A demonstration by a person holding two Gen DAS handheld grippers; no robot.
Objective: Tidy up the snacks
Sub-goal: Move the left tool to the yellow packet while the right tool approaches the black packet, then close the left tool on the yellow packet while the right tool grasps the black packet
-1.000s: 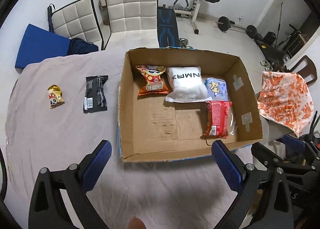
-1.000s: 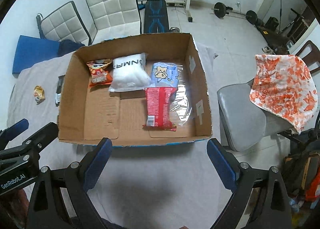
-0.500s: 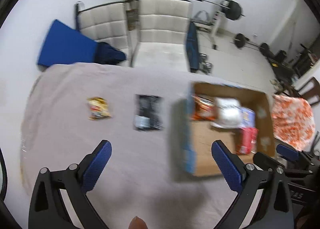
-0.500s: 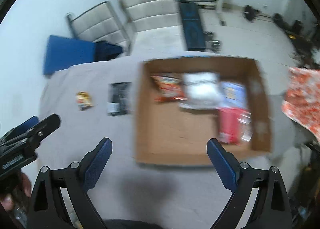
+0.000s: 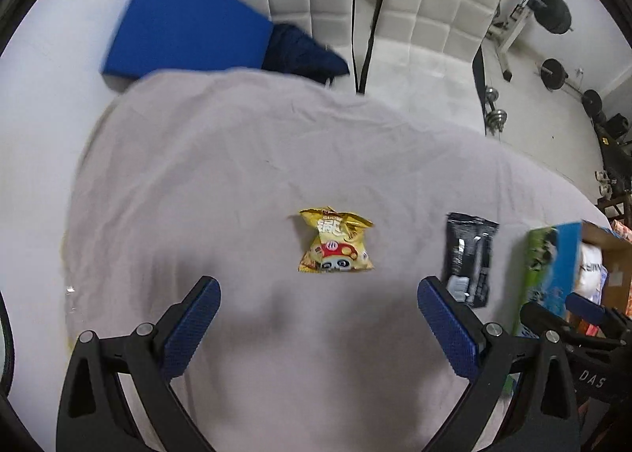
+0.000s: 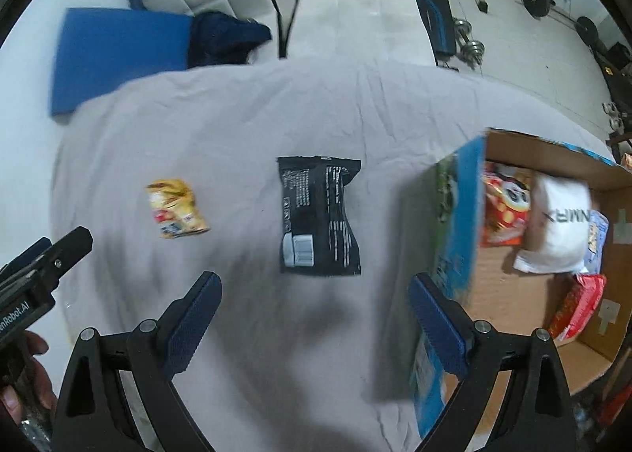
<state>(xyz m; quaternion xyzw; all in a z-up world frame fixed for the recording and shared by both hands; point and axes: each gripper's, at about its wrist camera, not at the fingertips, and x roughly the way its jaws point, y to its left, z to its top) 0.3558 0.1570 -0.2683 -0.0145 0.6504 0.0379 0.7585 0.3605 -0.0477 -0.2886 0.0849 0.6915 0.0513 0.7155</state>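
Observation:
A small yellow snack bag point(image 5: 335, 242) lies on the grey tablecloth, just ahead of my open left gripper point(image 5: 318, 314). To its right lies a black snack packet point(image 5: 468, 258). In the right wrist view the black packet point(image 6: 318, 221) sits just ahead of my open right gripper point(image 6: 314, 308), with the yellow bag point(image 6: 175, 209) to its left. The cardboard box point(image 6: 458, 231) stands at the right and holds an orange bag point(image 6: 505, 211), a white pack point(image 6: 559, 227), a pale blue pack and a red pack point(image 6: 576, 306). Neither gripper holds anything.
Two white padded chairs point(image 5: 414, 14) stand beyond the table's far edge, with a blue mat point(image 5: 185, 25) and dark cloth to their left. Gym weights point(image 5: 553, 14) are on the floor at the back right. The other gripper point(image 6: 39, 266) shows at the left of the right wrist view.
Both grippers have swung left, away from the box and over the loose snacks. The yellow bag now lies ahead of the left one, the black packet ahead of the right.

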